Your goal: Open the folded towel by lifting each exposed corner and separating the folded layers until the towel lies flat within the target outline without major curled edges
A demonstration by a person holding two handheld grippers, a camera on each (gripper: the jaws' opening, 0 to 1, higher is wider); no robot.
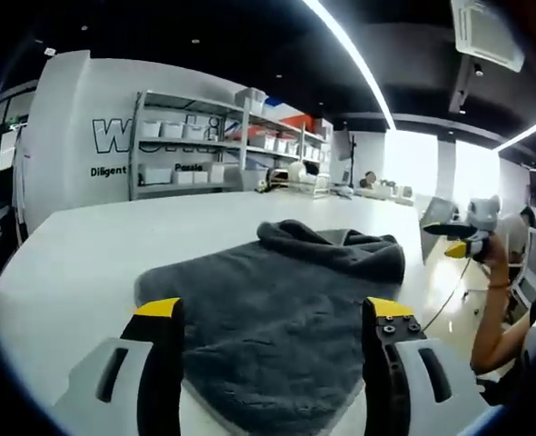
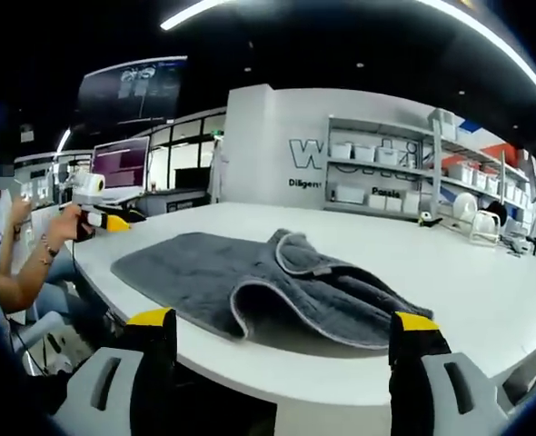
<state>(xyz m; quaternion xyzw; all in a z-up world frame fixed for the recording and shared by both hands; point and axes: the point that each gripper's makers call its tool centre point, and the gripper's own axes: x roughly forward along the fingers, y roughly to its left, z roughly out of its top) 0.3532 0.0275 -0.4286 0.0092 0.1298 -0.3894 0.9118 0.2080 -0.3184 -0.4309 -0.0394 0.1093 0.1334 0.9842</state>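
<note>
Left gripper view looks over the white tabletop [image 1: 77,263], where the grey towel [image 1: 277,318] lies partly unfolded with one edge still bunched and doubled over—the left tool [image 1: 274,320], jaws apart, hangs over it, and the right tool [image 2: 282,329] hangs near it, jaws apart.

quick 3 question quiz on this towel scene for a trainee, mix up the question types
1. True or false: the grey towel already lies fully flat on the white table.
2. Multiple choice: the left gripper is A) shut on the towel, B) open with nothing between its jaws, C) shut on a shelf bin.
3. Fill in: in the right gripper view, a folded layer with a pale ____ stands curled up.

Key: 1 false; 2 B; 3 edge.
</note>
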